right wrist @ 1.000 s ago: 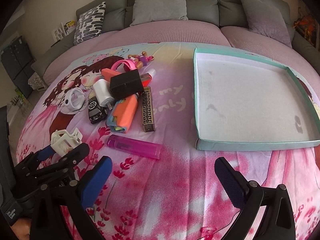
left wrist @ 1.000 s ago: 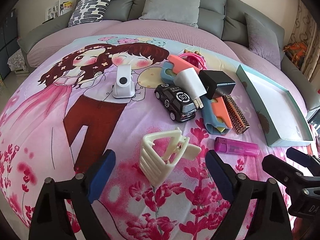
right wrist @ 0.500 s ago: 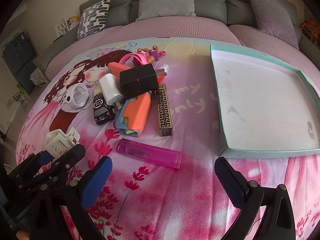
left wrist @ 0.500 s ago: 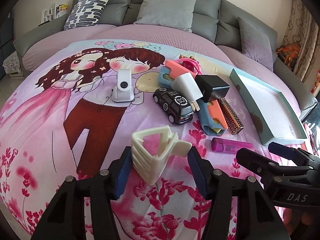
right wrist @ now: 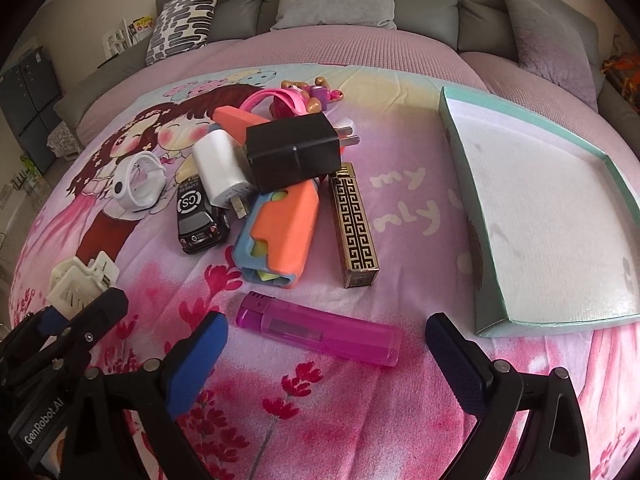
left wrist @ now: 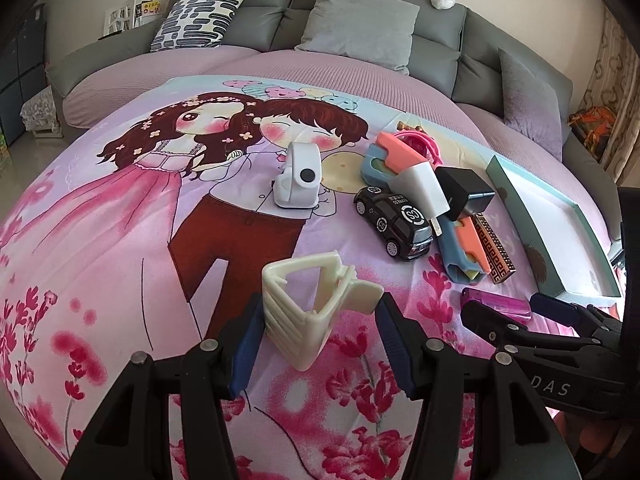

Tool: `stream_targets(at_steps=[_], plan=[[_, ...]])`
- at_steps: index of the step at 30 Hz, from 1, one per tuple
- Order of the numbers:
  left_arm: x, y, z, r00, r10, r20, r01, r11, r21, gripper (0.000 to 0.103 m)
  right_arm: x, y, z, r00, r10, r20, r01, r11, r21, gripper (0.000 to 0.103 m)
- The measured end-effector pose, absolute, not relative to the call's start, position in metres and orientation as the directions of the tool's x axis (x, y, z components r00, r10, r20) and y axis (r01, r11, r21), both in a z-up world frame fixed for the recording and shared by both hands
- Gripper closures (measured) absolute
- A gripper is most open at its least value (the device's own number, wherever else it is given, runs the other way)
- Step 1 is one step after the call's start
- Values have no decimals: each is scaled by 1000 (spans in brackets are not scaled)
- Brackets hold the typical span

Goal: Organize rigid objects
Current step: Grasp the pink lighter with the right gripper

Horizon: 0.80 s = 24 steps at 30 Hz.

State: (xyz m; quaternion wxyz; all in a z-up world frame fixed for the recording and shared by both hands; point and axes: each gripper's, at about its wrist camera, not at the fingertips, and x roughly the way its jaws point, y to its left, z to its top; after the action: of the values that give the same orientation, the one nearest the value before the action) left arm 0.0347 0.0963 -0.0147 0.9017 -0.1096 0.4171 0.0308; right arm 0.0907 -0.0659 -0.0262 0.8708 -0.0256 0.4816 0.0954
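Left tongs (left wrist: 320,332) grip the cream hair clip (left wrist: 312,312). Right tongs (right wrist: 326,344), wide open, straddle the pink lighter (right wrist: 320,330), which lies crosswise between them, nearer this hand

On the bed (right wrist: 400,400), a pile sits mid-spread: two chargers (right wrist: 292,156) lie on top of a case (right wrist: 280,232), with a toy car (right wrist: 200,216) to its left and a slim box (right wrist: 356,228) to its right. A lighter (right wrist: 320,330) lies in front of the pile. The tray (right wrist: 540,208) lies at the right. A clip (left wrist: 308,308) is front left, and a watch (left wrist: 300,178) lies behind it.
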Motion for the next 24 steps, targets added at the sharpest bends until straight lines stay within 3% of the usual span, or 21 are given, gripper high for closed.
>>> stream_targets(at_steps=[5, 14, 24], plan=[[35, 96, -16, 647, -35, -762, -148, 974, -170, 45, 89, -63, -26, 527, 121, -841, -189, 982, 22, 19], [35, 94, -12, 642, -21, -766, -152, 976, -154, 45, 84, -77, -15, 543, 158, -825, -180, 981, 70, 19], [55, 64, 27, 679, -35, -733, -85, 988, -126, 45, 90, -125, 41, 671, 141, -728, -87, 990, 111, 19]])
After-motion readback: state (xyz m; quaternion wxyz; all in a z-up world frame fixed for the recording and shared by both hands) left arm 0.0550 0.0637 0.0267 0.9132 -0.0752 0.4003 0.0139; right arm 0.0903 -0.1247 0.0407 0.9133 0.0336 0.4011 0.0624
